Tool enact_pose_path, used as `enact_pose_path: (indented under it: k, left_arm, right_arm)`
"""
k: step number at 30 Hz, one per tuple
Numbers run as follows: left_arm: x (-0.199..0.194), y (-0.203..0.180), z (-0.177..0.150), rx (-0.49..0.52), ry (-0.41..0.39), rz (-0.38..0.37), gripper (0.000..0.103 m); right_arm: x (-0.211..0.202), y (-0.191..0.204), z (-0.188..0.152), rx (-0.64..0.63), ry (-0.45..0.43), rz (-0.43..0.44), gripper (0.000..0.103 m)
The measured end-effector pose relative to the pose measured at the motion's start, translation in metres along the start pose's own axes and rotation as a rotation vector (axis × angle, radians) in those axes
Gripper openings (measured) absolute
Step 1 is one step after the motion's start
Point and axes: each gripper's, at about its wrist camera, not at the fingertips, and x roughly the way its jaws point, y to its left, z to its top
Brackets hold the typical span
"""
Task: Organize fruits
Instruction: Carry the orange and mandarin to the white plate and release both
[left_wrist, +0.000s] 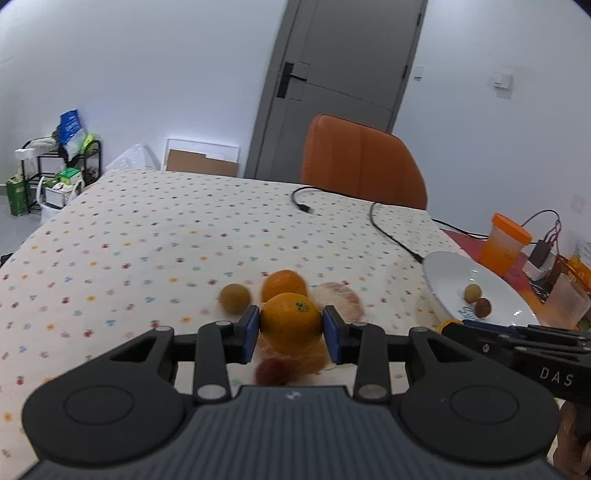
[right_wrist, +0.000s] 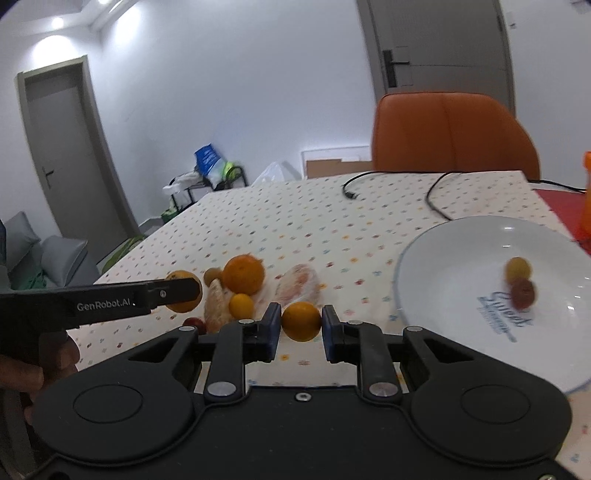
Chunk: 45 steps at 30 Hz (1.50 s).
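So far only two small fruits sit in the white round plate (right_wrist: 436, 258) on the right, while the left gripper (left_wrist: 291, 326) clamps a big orange (left_wrist: 291, 321), the right gripper (right_wrist: 301, 325) pinches a small round orange citrus (right_wrist: 301, 320), and the pile (right_wrist: 236, 291) left of it remains.

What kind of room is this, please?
Probably a dining area in a home: a table with a dotted tablecloth, an orange chair pushed up to it, interior doors, and a white plate with fruit.
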Motion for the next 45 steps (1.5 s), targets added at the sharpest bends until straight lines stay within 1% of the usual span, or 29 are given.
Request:
enact_pose_path:
  k: [16, 34, 36, 37, 38, 41, 45]
  left_arm:
    - [0.012, -0.059, 0.002, 0.084, 0.005, -0.109, 0.036]
    - [0.031, -0.116, 0.001, 0.177, 0.034, -0.187, 0.036]
    - [0.033, -0.122, 0.001, 0.189, 0.036, -0.195, 0.036]
    - [0.035, -0.126, 0.0, 0.197, 0.039, -0.199, 0.036]
    - [0.036, -0.129, 0.0, 0.203, 0.041, -0.203, 0.036]
    - [0.04, -0.139, -0.001, 0.22, 0.047, -0.216, 0.036]
    - [0.044, -0.151, -0.002, 0.236, 0.053, -0.231, 0.036]
  right_arm:
    - [-0.042, -0.053, -0.009, 0.087, -0.064, -0.134, 0.022]
    - [-0.069, -0.105, -0.027, 0.181, -0.097, -0.229, 0.022]
    - [-0.072, -0.109, -0.027, 0.189, -0.104, -0.237, 0.024]
    - [-0.073, -0.11, -0.027, 0.191, -0.11, -0.242, 0.029]
    - [-0.076, -0.111, -0.027, 0.194, -0.123, -0.257, 0.031]
    - [-0.084, -0.118, -0.028, 0.2, -0.147, -0.272, 0.031]
    - [-0.091, -0.125, -0.03, 0.217, -0.154, -0.281, 0.032]
